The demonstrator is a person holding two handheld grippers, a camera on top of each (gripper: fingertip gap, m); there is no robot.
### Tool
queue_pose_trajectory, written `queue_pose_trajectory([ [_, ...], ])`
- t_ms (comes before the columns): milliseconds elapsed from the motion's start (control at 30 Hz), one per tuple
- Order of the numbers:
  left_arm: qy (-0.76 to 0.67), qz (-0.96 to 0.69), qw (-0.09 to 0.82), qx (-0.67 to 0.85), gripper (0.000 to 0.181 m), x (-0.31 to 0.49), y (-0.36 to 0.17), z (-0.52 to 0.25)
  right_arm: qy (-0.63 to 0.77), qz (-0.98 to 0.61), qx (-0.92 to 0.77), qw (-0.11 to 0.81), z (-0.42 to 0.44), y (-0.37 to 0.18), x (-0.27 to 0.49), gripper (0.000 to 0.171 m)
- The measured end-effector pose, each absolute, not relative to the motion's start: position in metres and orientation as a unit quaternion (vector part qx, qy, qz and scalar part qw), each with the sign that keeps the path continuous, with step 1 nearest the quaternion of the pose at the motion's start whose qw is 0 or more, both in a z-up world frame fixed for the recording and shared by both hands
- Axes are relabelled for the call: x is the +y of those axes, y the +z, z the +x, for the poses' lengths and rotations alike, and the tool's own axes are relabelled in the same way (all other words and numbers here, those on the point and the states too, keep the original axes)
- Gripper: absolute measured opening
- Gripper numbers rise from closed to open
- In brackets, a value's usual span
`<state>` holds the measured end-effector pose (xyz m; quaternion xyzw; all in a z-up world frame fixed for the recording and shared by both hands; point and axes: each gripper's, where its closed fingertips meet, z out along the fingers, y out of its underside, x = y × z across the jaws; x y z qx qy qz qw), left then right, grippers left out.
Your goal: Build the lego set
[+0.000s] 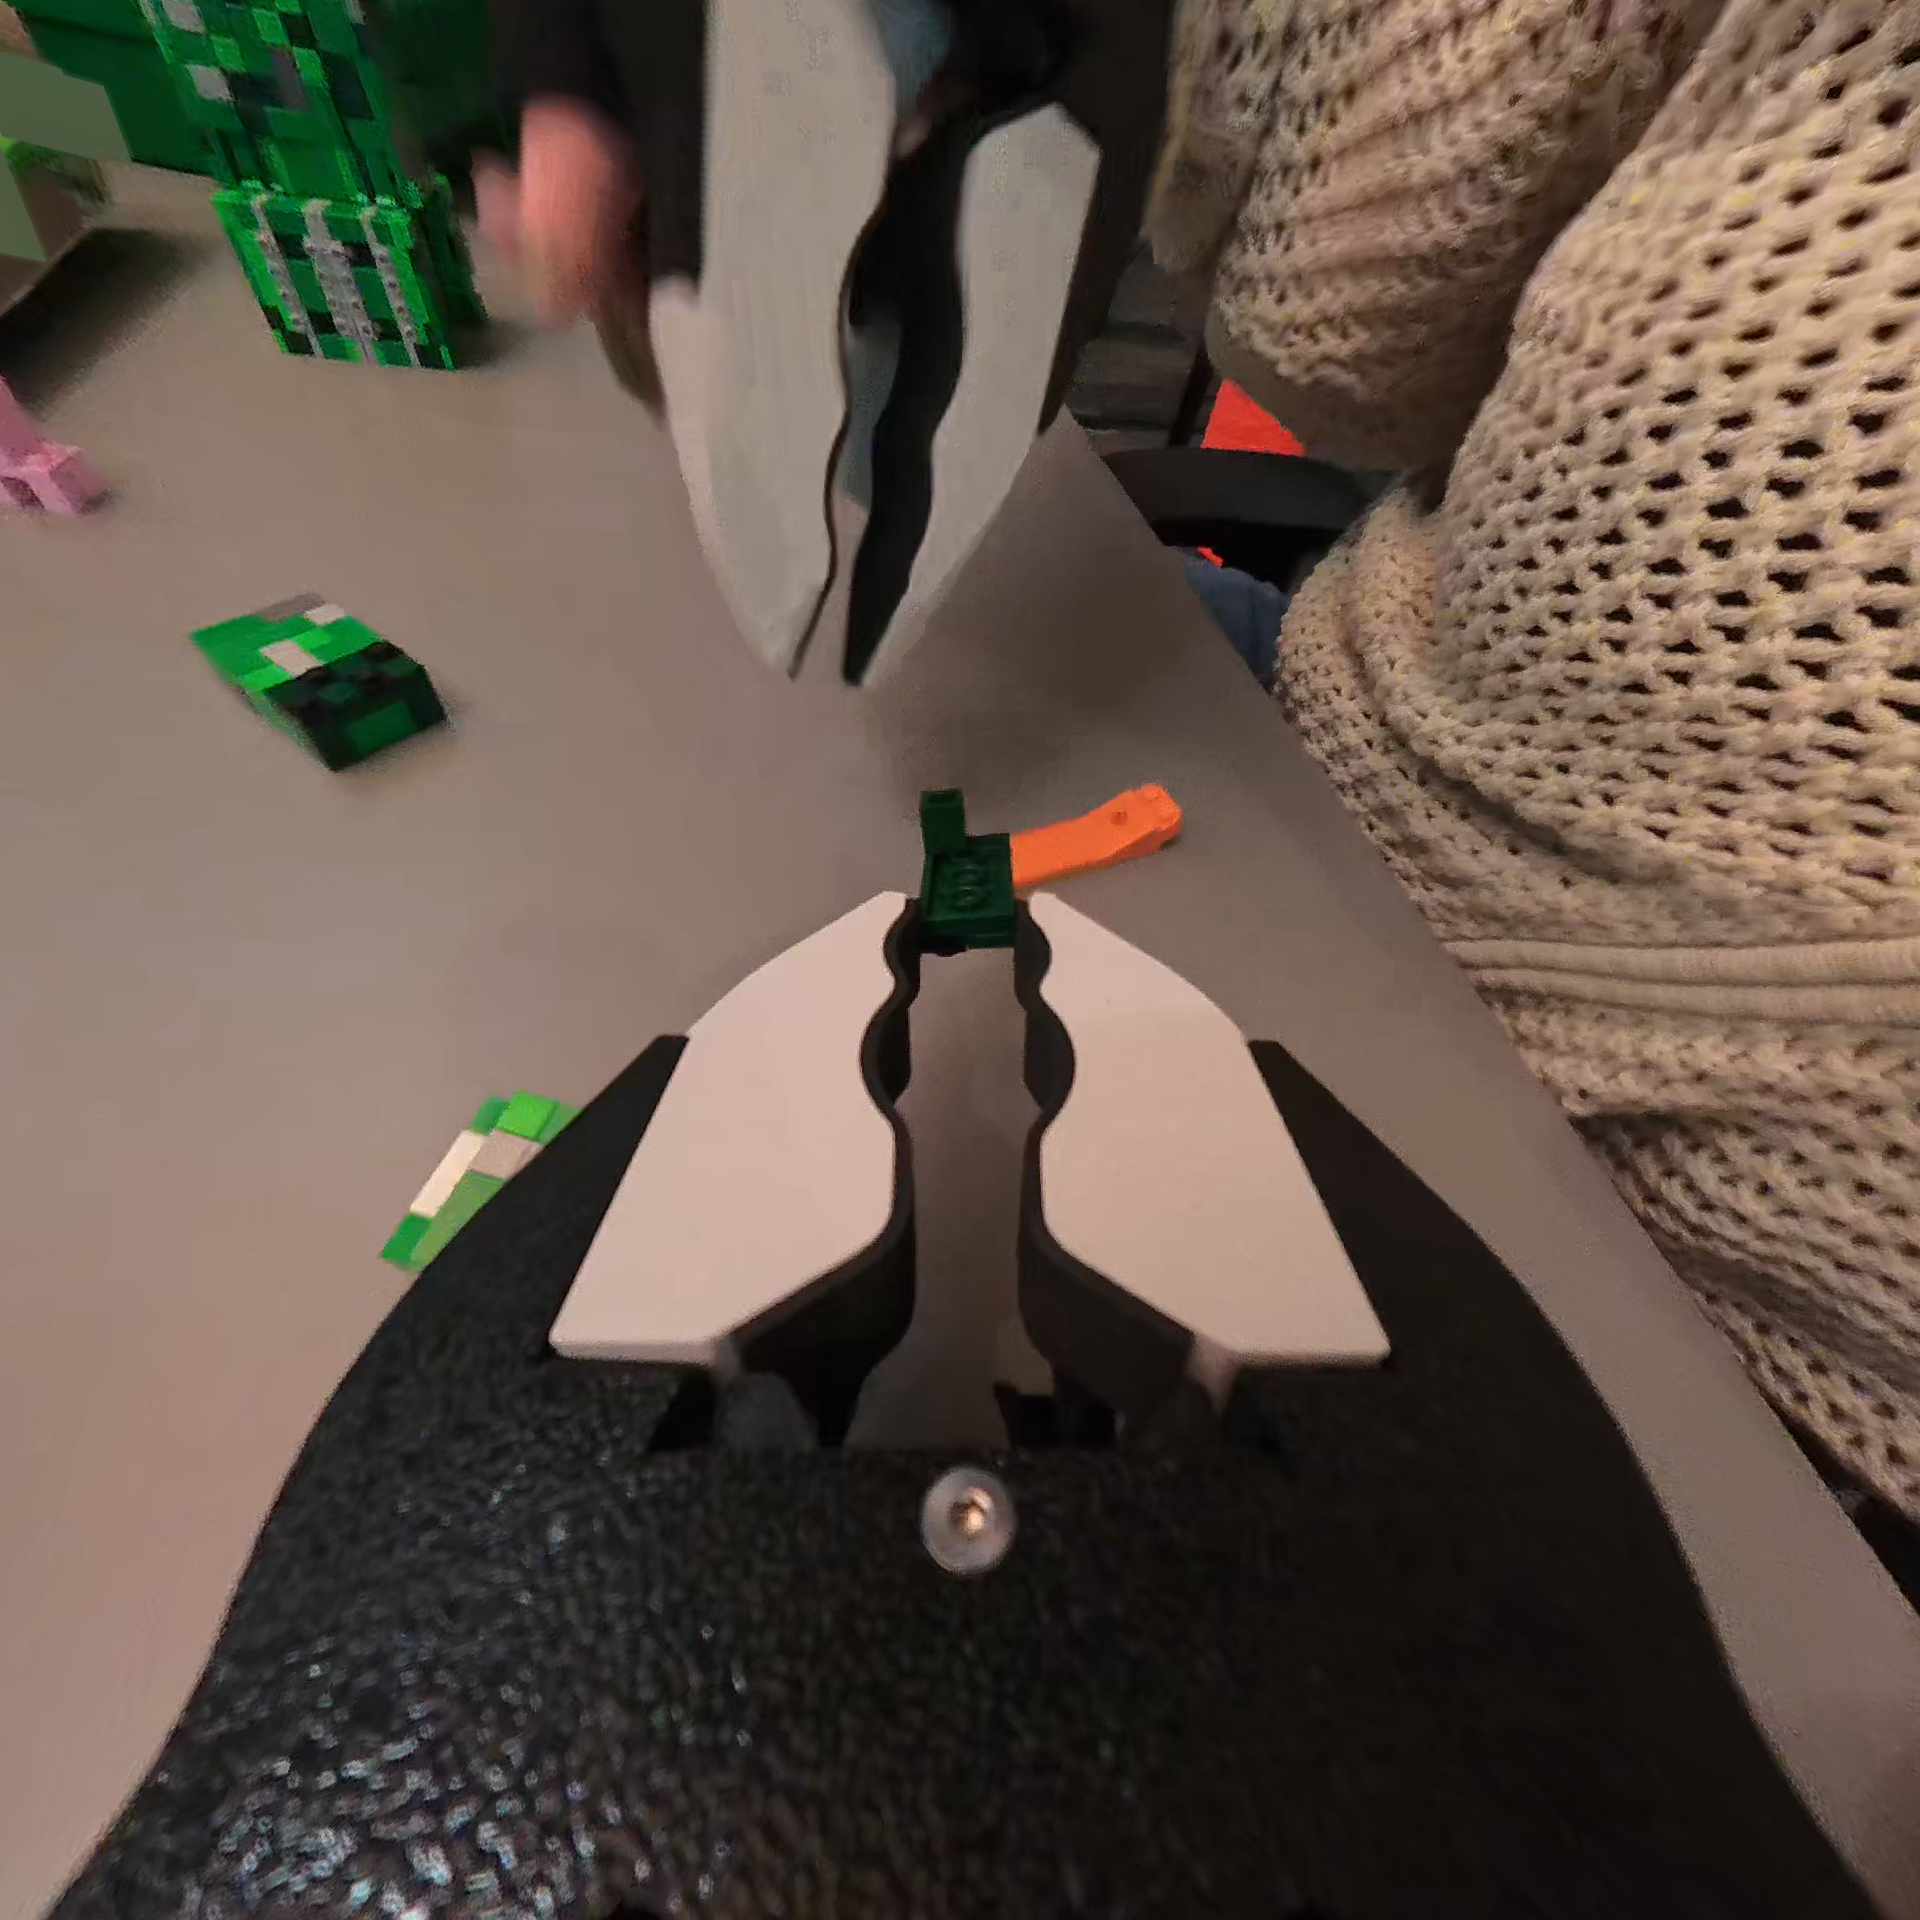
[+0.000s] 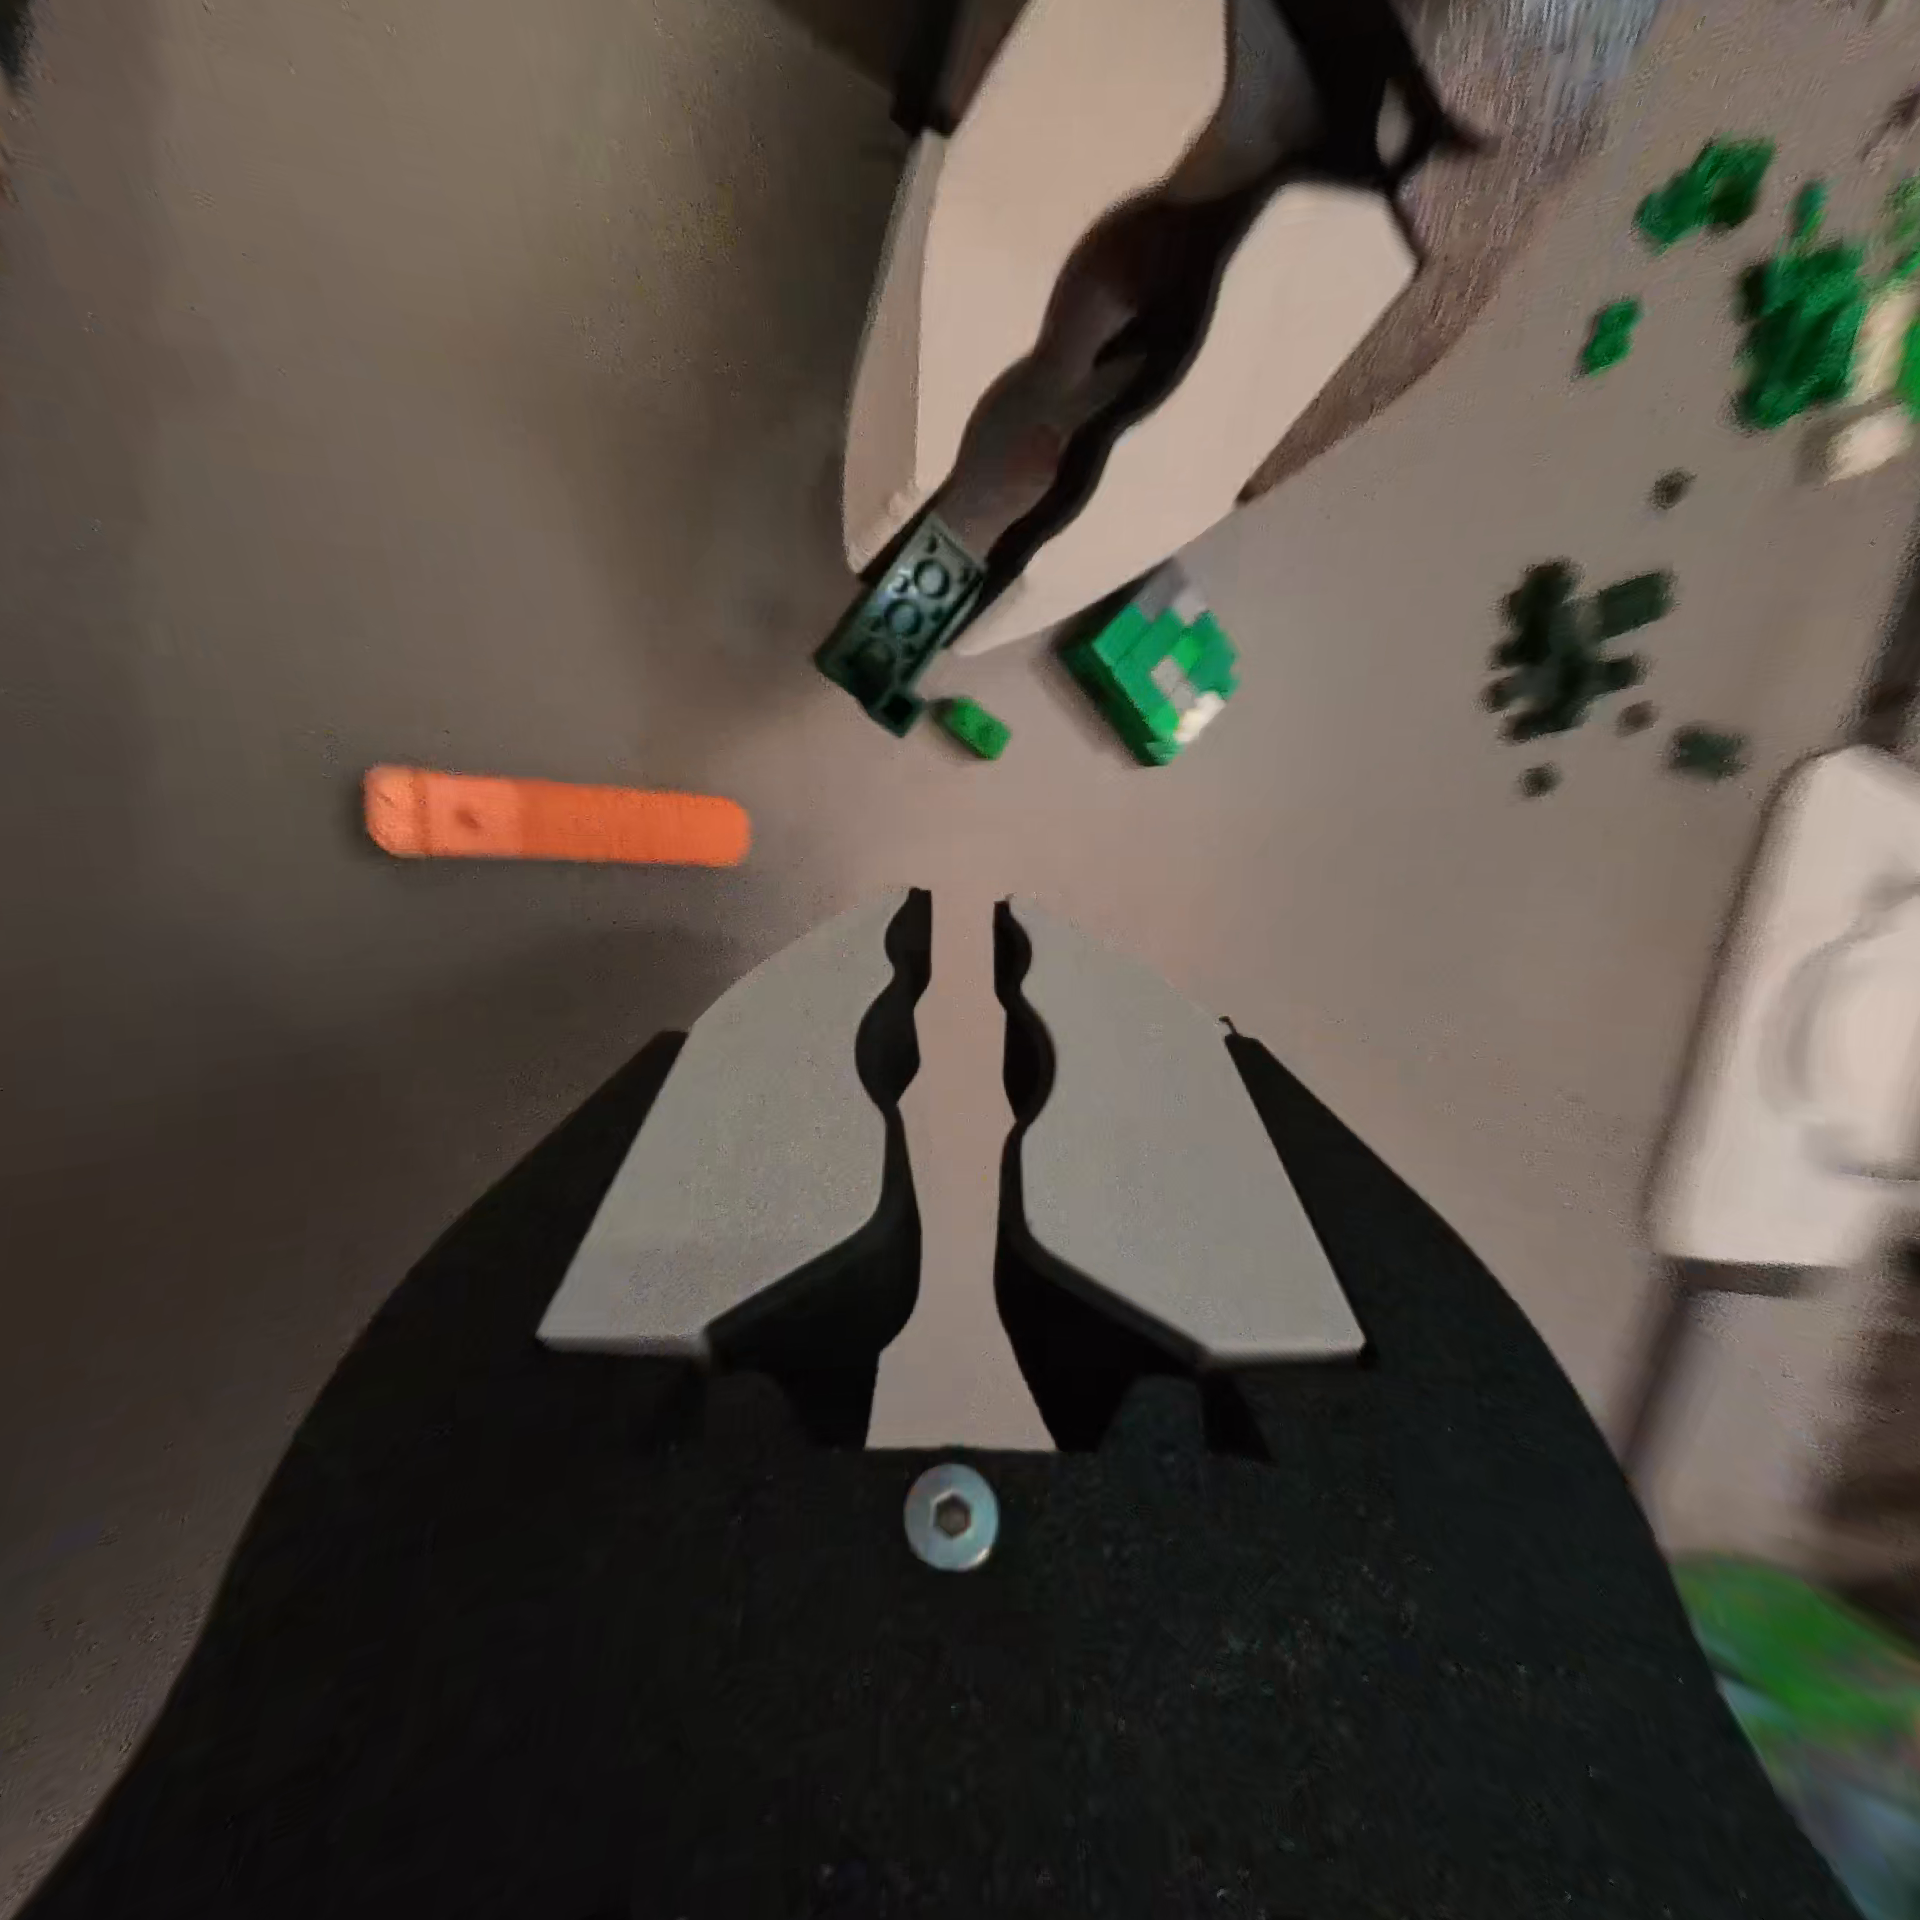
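Observation:
My left gripper (image 1: 966, 914) is shut on a dark green lego plate (image 1: 964, 881) with a small upright part at its far end, held just above the grey table (image 1: 623, 883). In the right wrist view the left gripper (image 2: 920, 582) comes in from the top, with the plate (image 2: 902, 615) sticking out of its tips. My right gripper (image 2: 961, 899) is empty, its jaws a narrow gap apart over bare table. In the left wrist view the right gripper (image 1: 831, 670) hangs blurred above and beyond the plate.
An orange brick separator (image 1: 1101, 836) (image 2: 556, 826) lies close by. A small green piece (image 2: 977, 725) and a green block build (image 2: 1153, 675) lie near the plate. A tall green figure (image 1: 343, 260), a green build (image 1: 322, 681), loose dark pieces (image 2: 1579, 655) and a knit sleeve (image 1: 1610, 727) surround.

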<state>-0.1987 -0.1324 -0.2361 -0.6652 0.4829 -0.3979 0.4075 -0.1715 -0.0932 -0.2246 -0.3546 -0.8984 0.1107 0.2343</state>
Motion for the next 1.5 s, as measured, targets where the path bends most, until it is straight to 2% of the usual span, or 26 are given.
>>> queue_pose_trajectory([
  [100,-0.409,-0.653,0.383,0.510,0.017,-0.144,-0.239,-0.201,0.221,-0.456,-0.834,0.217,-0.174,-0.243,-0.100,0.010],
  [167,-0.414,-0.645,0.371,0.524,0.017,-0.152,-0.239,-0.203,0.254,-0.463,-0.820,0.223,-0.178,-0.251,-0.104,0.013],
  [267,-0.428,-0.637,0.375,0.520,0.017,-0.154,-0.233,-0.205,0.211,-0.418,-0.845,0.258,-0.183,-0.263,-0.097,0.013],
  [500,-0.412,-0.644,0.375,0.524,0.017,-0.152,-0.238,-0.207,0.296,-0.544,-0.763,0.186,-0.213,-0.267,-0.098,0.035],
  [700,-0.371,-0.662,0.375,0.532,0.017,-0.146,-0.245,-0.212,0.228,-0.515,-0.798,0.214,-0.217,-0.288,-0.101,0.030],
  [800,-0.332,-0.672,0.387,0.537,0.017,-0.142,-0.242,-0.213,0.229,-0.501,-0.800,0.238,-0.221,-0.285,-0.099,0.017],
  [1033,-0.163,-0.763,0.472,0.411,0.018,-0.120,-0.243,-0.224,0.253,-0.470,-0.771,0.348,-0.216,-0.259,-0.086,0.017],
  [1300,-0.129,-0.822,0.450,0.324,0.019,-0.132,-0.268,-0.218,0.277,-0.421,-0.727,0.467,-0.210,-0.226,-0.080,0.016],
  [1433,-0.152,-0.855,0.405,0.286,0.068,-0.142,-0.280,-0.223,0.297,-0.366,-0.712,0.521,-0.210,-0.209,-0.093,0.016],
  [1500,-0.162,-0.857,0.414,0.260,0.072,-0.145,-0.274,-0.228,0.314,-0.338,-0.701,0.544,-0.207,-0.199,-0.099,0.016],
])
